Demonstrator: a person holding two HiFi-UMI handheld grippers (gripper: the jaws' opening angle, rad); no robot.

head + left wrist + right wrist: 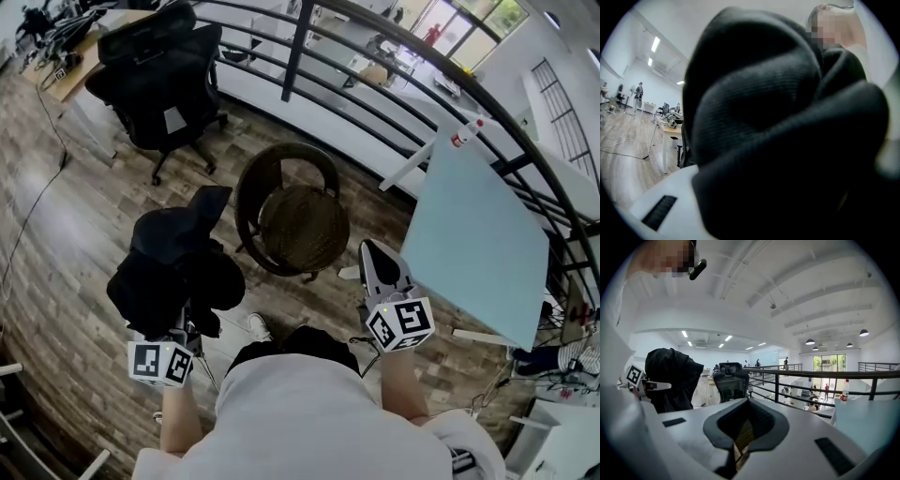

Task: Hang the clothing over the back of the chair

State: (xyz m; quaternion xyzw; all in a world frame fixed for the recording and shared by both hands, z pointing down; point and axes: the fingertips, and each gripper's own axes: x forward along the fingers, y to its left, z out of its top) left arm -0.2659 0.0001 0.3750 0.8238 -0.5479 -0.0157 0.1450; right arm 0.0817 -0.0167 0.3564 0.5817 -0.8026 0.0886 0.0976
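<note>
Head view: the left gripper (185, 328) has the black clothing (178, 258) pinched tight and bunched up in the air. It sits just left of the round wicker chair (302, 223), not touching it. The right gripper (373, 255) is by the chair's right side, jaws together with nothing in them.

Left gripper view: the clothing (787, 140) pretty much fills the frame, piled over the jaws clamped on it.

Right gripper view: jaws closed and empty, with the clothing (670, 378) hanging off to the left.
</note>
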